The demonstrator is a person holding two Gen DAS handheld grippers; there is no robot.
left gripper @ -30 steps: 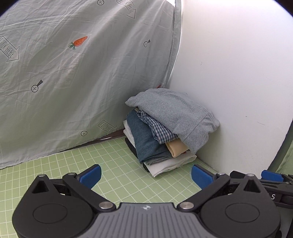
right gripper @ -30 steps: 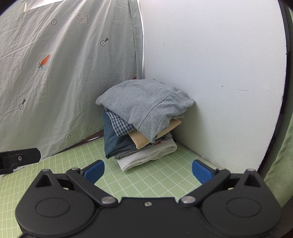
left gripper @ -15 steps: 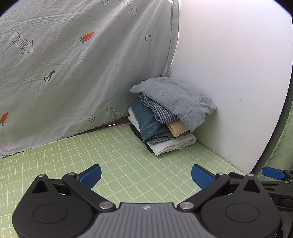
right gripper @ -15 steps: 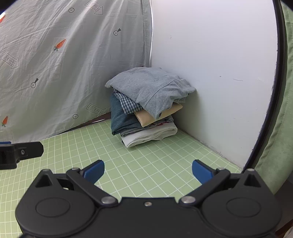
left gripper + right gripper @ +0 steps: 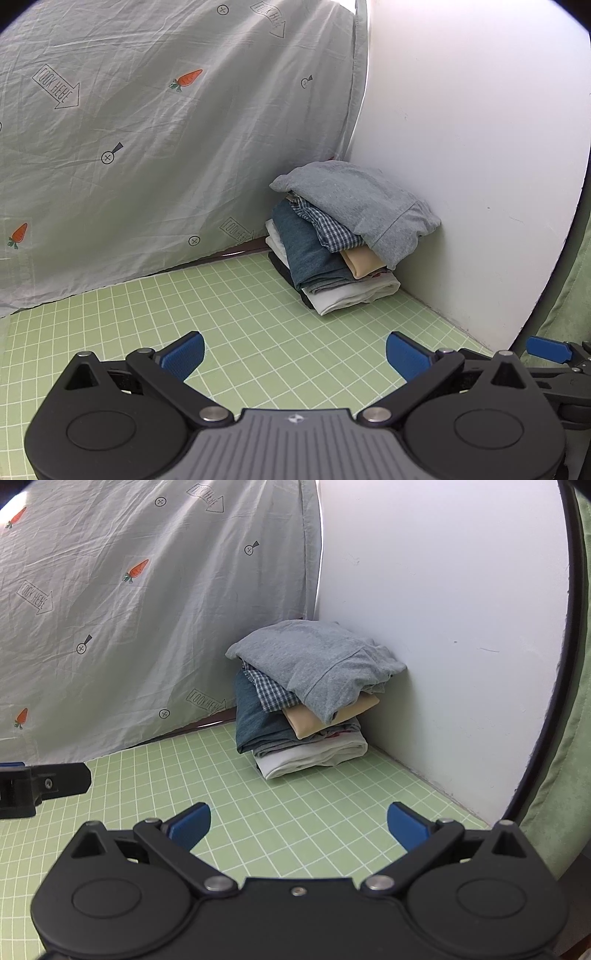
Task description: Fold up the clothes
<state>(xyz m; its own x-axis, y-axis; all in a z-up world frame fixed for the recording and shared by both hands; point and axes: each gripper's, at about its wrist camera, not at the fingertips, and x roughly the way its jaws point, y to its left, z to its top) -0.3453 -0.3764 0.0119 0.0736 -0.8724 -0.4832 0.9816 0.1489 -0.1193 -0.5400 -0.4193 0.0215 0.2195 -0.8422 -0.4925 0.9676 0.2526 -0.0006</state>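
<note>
A stack of folded clothes (image 5: pixel 343 240) sits in the far corner of the green grid mat (image 5: pixel 240 325), against the white wall. A grey garment (image 5: pixel 354 199) lies on top, over checked, tan, blue and white pieces. The stack also shows in the right wrist view (image 5: pixel 306 701). My left gripper (image 5: pixel 294 356) is open and empty, well back from the stack above the mat. My right gripper (image 5: pixel 298 825) is open and empty too, at a similar distance. The right gripper's blue fingertip (image 5: pixel 546 349) shows at the right edge of the left wrist view.
A grey sheet with carrots and arrows (image 5: pixel 147 147) hangs behind the mat on the left. A white wall (image 5: pixel 461 147) bounds the right. A green cloth (image 5: pixel 565 757) hangs beyond the wall's edge. The left gripper's black body (image 5: pixel 40 782) shows at left.
Both grippers have pulled back from the stack, which looks smaller and farther away now. Both stay open and empty.
</note>
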